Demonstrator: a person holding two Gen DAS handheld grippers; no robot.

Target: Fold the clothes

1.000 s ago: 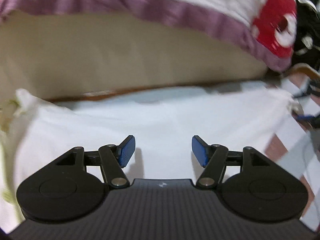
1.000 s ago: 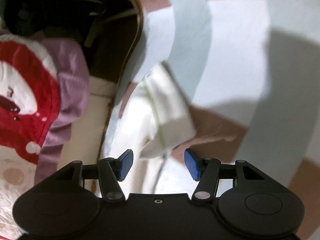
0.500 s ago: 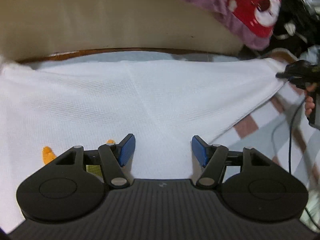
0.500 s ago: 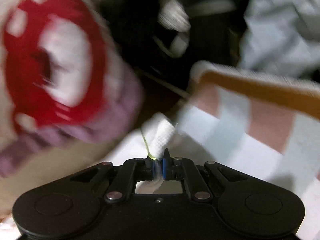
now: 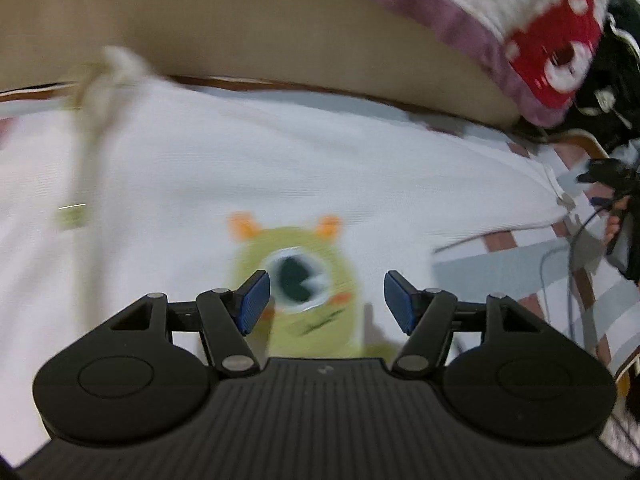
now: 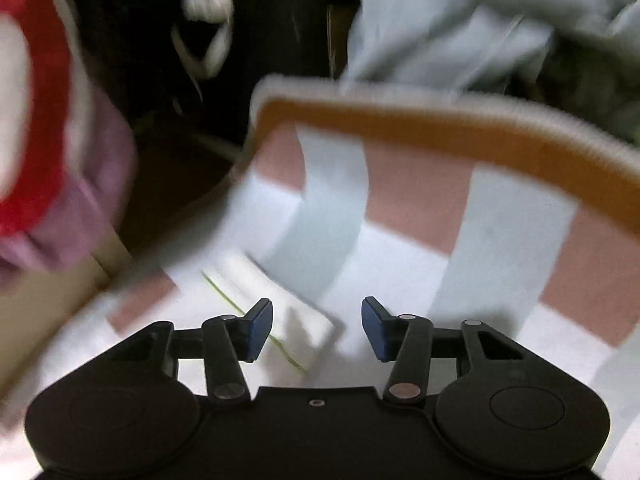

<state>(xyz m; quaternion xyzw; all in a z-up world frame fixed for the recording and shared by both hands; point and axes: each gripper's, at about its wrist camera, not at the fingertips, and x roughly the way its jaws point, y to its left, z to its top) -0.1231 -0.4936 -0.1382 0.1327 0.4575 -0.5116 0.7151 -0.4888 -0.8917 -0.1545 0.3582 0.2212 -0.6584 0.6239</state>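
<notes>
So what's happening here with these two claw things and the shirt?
A person holding a claw in each hand is laying out a white T-shirt with a green monster print on a checked blanket, ready for folding. The left claw hovers open over the print. The right claw is open too, over the shirt's sleeve corner, gripping nothing. No fold shows yet.

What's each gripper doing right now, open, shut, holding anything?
Left gripper: open, holding nothing, above the white T-shirt with a green monster print.
Right gripper: open, holding nothing; the shirt's white sleeve edge lies by its left finger.
</notes>
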